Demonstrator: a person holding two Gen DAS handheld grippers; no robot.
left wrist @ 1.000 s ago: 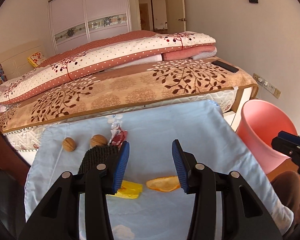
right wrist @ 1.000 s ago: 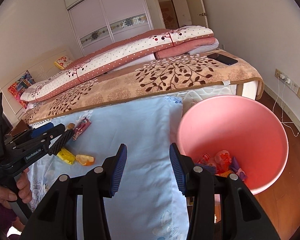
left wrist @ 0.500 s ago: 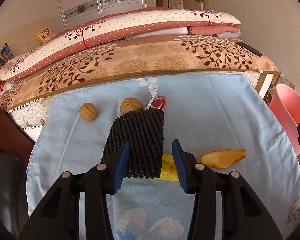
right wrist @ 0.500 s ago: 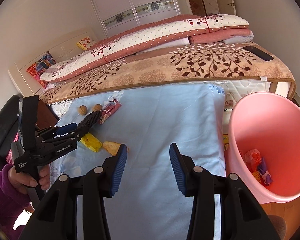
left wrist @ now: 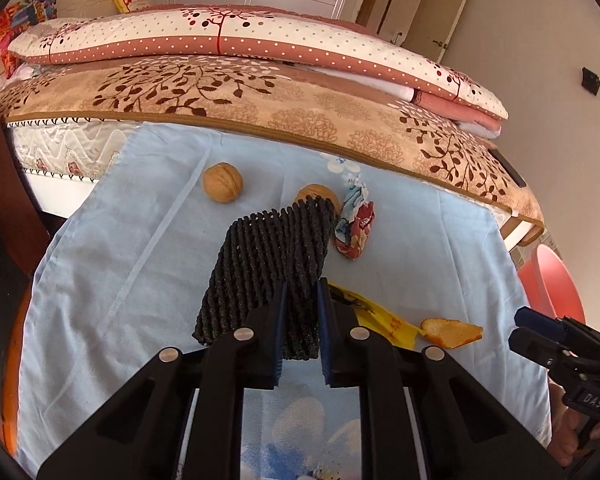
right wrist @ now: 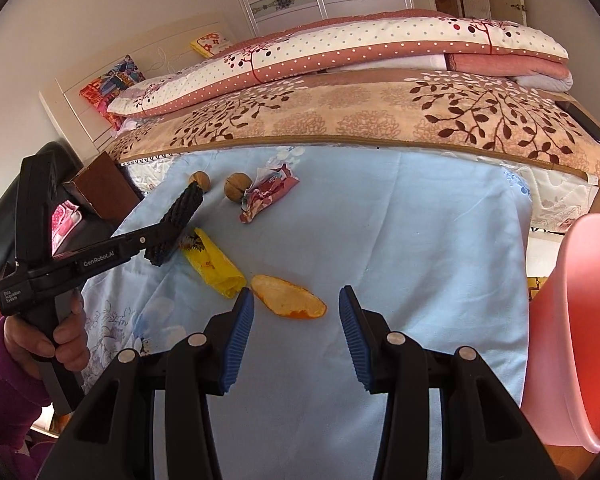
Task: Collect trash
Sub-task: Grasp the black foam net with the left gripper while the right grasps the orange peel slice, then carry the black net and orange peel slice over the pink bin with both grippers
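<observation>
My left gripper [left wrist: 302,322] is shut on a black foam net sleeve [left wrist: 266,264] and holds it tilted up off the blue cloth [left wrist: 140,264]; the sleeve also shows in the right wrist view [right wrist: 178,220]. My right gripper [right wrist: 296,320] is open, just in front of an orange peel [right wrist: 288,296]. A yellow wrapper [right wrist: 214,266] lies left of the peel. A red-and-white snack wrapper [right wrist: 266,196] and two walnuts [right wrist: 236,190] lie farther back. The pink bin [right wrist: 572,328] stands at the right.
The bed with a folded dotted quilt [right wrist: 340,52] rises behind the cloth. A black phone [right wrist: 584,122] lies on the bed's right end. A dark chair [right wrist: 40,216] and wooden furniture stand at the left edge.
My left gripper has closed on the black net sleeve and lifted its far end. My right gripper has swung from the pink bin over to the orange peel.
</observation>
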